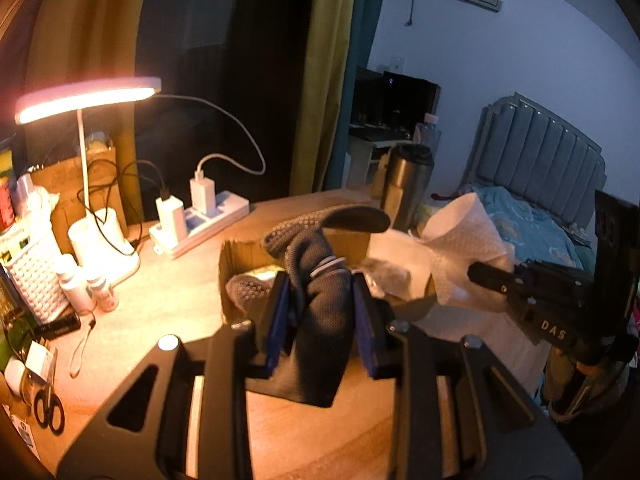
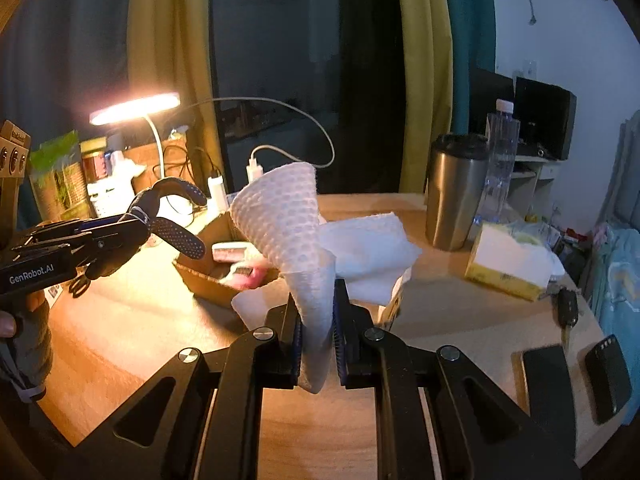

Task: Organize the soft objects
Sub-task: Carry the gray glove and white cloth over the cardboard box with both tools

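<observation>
the left claw is clenched on a dark grey sock with rubber grip dots, pinching it mid-length so the dotted toe end flops up and over the far side, above the open brown cardboard box on the wooden worktop. that hold looks chosen to carry the sock clear of the box wall, probably to drop it inside, where a second dotted grey piece already lies at the near left corner. the right claw grips a white embossed paper towel by a bunched lower edge, so the sheet stands up in a loose curl just right of the box; more of the towel spreads flat behind it. both soft things are lifted off the worktop and held side by side, near the box and not yet released.

the raised towel hides much of the box's right wall and interior from the right wrist view; only a pink and white packet-like item shows there, too blurred to name. the sock's cuff end is cut off below the left claw's blue pads. the glare of the white desk lamp washes out the clutter at far left. a steel tumbler stands beyond the box, apart from both claws.
</observation>
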`<state>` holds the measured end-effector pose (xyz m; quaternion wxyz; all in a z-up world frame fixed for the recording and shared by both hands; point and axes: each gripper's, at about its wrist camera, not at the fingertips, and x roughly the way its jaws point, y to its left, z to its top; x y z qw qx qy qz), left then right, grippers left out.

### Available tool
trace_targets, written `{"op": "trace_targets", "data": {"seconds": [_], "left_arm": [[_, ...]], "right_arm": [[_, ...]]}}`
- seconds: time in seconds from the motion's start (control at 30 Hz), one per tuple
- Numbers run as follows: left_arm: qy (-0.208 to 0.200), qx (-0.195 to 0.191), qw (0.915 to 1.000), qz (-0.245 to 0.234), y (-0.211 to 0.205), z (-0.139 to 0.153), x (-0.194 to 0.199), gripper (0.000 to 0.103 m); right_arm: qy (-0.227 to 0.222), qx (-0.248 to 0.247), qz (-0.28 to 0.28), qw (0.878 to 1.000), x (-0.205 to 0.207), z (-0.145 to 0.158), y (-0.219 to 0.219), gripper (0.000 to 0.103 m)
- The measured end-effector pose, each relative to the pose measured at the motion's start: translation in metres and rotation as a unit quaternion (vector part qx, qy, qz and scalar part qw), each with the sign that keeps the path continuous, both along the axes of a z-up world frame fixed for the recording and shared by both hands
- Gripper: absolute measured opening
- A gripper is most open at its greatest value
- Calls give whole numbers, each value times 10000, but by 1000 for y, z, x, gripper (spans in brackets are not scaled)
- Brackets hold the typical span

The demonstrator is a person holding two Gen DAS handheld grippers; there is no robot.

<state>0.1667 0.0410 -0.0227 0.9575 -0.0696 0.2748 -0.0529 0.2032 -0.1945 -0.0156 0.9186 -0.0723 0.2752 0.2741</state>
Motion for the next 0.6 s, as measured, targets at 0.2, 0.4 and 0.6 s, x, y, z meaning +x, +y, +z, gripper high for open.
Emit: {"op": "trace_targets", "data": {"seconds": [0.2, 0.4, 0.6], "left_arm": [[-104, 21, 9999, 79, 3, 10, 14, 31], [-83, 38, 9999, 83, 3, 9, 29, 31], [10, 45, 9999, 110, 1, 2, 45, 31]], "right_arm": [[-77, 59, -7, 10000, 15, 7, -2, 15], [-90, 114, -44, 9999, 31, 9, -4, 15], [-40, 190, -46, 9998, 46, 5, -5, 15]]}}
